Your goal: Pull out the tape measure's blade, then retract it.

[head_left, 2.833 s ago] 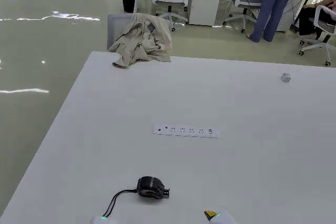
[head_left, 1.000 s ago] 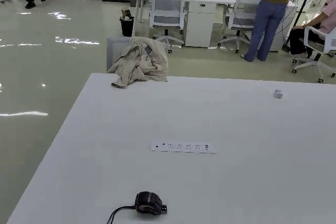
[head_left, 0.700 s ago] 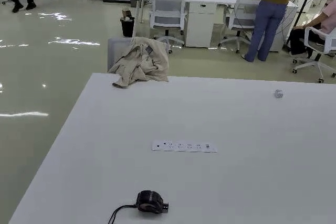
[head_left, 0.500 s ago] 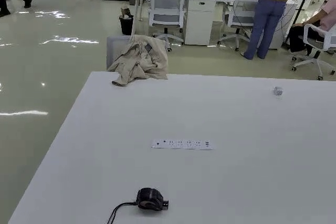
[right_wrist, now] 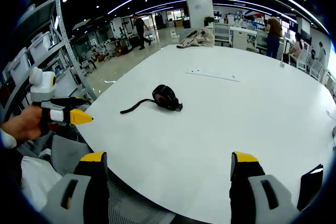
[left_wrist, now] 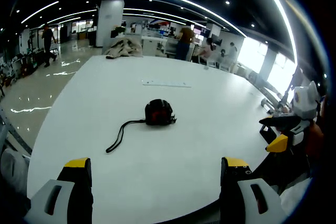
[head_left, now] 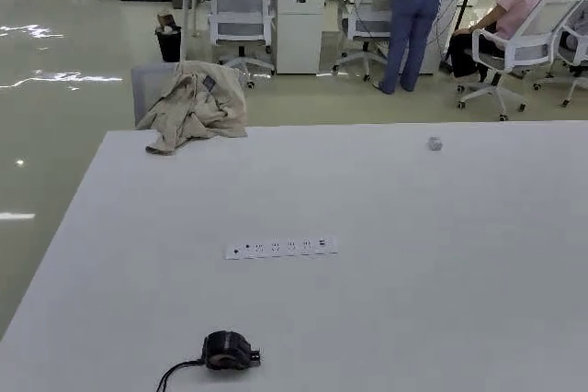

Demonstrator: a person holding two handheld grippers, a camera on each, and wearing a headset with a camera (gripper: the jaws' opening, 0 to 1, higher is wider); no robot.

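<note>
A black tape measure (head_left: 230, 352) lies on the white table (head_left: 413, 254) near its front edge, blade in, with its black wrist strap (head_left: 175, 375) trailing to the left. In the left gripper view the tape measure (left_wrist: 159, 113) lies ahead of my left gripper (left_wrist: 157, 165), which is open and well short of it. The right gripper view has the tape measure (right_wrist: 167, 97) ahead of my right gripper (right_wrist: 169, 158), also open and empty. Each gripper appears in the other's view: the right gripper (left_wrist: 286, 132) and the left gripper (right_wrist: 63, 113), held in a hand.
A white power strip (head_left: 281, 248) lies flat mid-table. A small grey object (head_left: 435, 143) sits near the far edge. A beige jacket (head_left: 194, 104) hangs over a chair at the far left corner. People (head_left: 413, 6) and office chairs are at desks beyond.
The head camera has turned to the right, so the whole picture has shifted left. The tape measure lies in the same spot on the table.
</note>
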